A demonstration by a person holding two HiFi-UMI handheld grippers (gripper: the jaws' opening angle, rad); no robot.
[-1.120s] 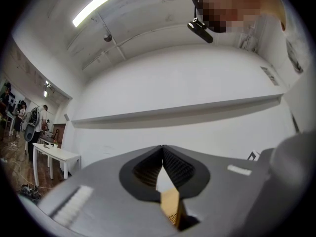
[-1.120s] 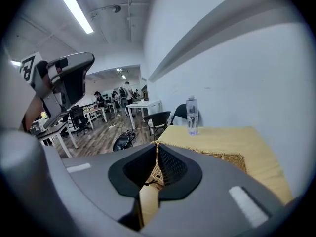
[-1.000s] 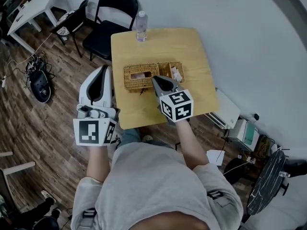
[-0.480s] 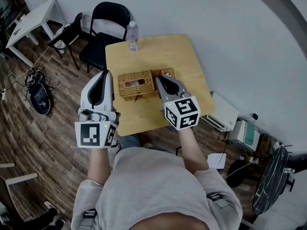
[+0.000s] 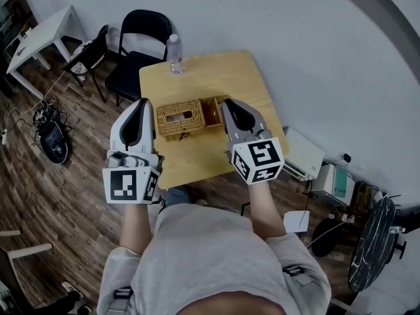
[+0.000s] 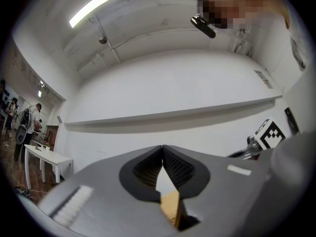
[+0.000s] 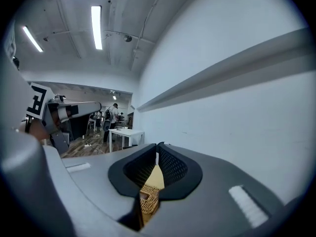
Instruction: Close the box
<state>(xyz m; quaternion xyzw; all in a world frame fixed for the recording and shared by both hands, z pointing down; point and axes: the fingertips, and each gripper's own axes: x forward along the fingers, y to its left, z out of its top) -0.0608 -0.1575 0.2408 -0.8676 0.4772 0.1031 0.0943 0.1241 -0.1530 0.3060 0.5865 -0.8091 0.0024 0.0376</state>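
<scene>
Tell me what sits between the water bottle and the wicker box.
Nothing: the head view shows bare tabletop from the water bottle to the wicker box.

You're in a shared office or lab workspace, plain and functional. Wood-plank floor [image 5: 39,195] under you, bare white wall [image 5: 315,58] ahead. There's a small wooden table [image 5: 216,71] with a water bottle [image 5: 173,53] on its far edge, toward the left corner. A black folding chair [image 5: 141,41] sits just beyond that corner, and a white desk [image 5: 39,28] off left. Cables [image 5: 46,120] lie loose on the floor. Overhead, open ceiling with tube lights [image 6: 96,5]; further back, people [image 7: 114,113] stand around more white desks.
</scene>
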